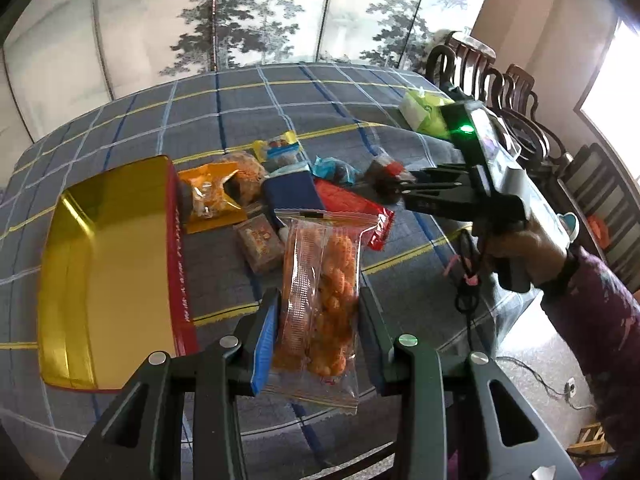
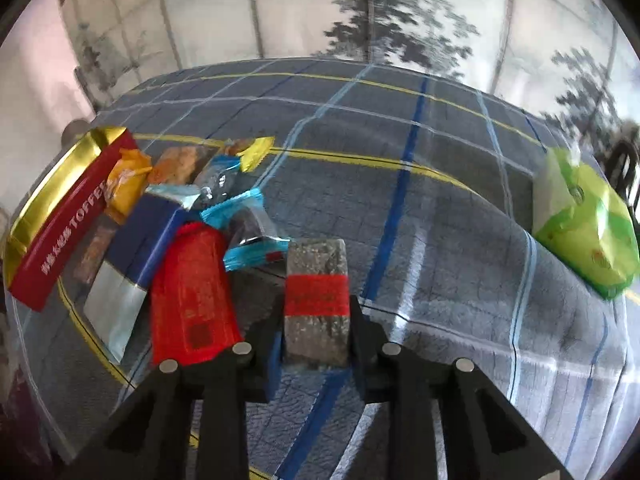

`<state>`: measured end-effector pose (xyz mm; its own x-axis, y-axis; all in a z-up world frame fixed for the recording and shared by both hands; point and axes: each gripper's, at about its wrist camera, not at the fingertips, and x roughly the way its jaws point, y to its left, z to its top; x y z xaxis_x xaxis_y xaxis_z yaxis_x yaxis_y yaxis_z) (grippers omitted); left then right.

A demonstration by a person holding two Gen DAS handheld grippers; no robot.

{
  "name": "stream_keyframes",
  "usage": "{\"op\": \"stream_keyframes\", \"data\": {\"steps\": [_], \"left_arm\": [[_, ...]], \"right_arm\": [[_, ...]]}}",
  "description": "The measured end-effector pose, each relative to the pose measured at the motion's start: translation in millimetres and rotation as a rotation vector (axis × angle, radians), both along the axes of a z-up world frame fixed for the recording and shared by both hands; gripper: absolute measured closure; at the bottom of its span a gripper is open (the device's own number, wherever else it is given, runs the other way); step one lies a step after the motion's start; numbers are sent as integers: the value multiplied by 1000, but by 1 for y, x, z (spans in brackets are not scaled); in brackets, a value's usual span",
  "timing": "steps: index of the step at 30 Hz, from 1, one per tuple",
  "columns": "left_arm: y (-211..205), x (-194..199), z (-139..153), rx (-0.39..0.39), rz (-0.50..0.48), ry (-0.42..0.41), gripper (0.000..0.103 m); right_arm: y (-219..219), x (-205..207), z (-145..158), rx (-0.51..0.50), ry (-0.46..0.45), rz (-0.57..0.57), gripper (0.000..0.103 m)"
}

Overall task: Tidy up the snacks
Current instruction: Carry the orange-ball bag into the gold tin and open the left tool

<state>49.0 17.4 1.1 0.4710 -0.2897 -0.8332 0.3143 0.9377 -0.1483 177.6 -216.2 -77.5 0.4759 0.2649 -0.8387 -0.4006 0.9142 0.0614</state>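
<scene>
My left gripper (image 1: 318,320) is shut on a clear zip bag of orange puffs (image 1: 324,300), held above the table just right of the gold tin tray (image 1: 100,272) with its red rim. My right gripper (image 2: 316,320) is shut on a grey snack bar with a red band (image 2: 316,292), held above the cloth. In the left wrist view the right gripper (image 1: 384,184) shows at the right of the snack pile. The pile holds a red packet (image 2: 192,296), a navy-and-silver packet (image 2: 128,256), a blue wrapper (image 2: 244,224) and an orange bag (image 1: 208,196).
A plaid grey tablecloth (image 2: 440,200) covers the table. A green tissue pack (image 2: 584,224) lies at the far right. Dark wooden chairs (image 1: 500,88) stand along the table's right side. A folding screen with painted trees stands behind the table.
</scene>
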Motion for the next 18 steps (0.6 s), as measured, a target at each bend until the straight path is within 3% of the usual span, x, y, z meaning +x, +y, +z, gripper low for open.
{"op": "stream_keyframes", "data": {"steps": [3, 10, 14, 18], "left_arm": [[6, 1, 3, 9, 18, -16, 69], [26, 3, 9, 22, 69, -45, 69], [38, 4, 11, 45, 101, -63, 69], [52, 6, 12, 76, 144, -87, 69]], "right_arm": [[-12, -13, 11, 75, -49, -11, 76], [-62, -29, 8, 158, -101, -263, 76], [-85, -27, 0, 182, -93, -376, 76], [-88, -23, 1, 154, -110, -397, 76]]}}
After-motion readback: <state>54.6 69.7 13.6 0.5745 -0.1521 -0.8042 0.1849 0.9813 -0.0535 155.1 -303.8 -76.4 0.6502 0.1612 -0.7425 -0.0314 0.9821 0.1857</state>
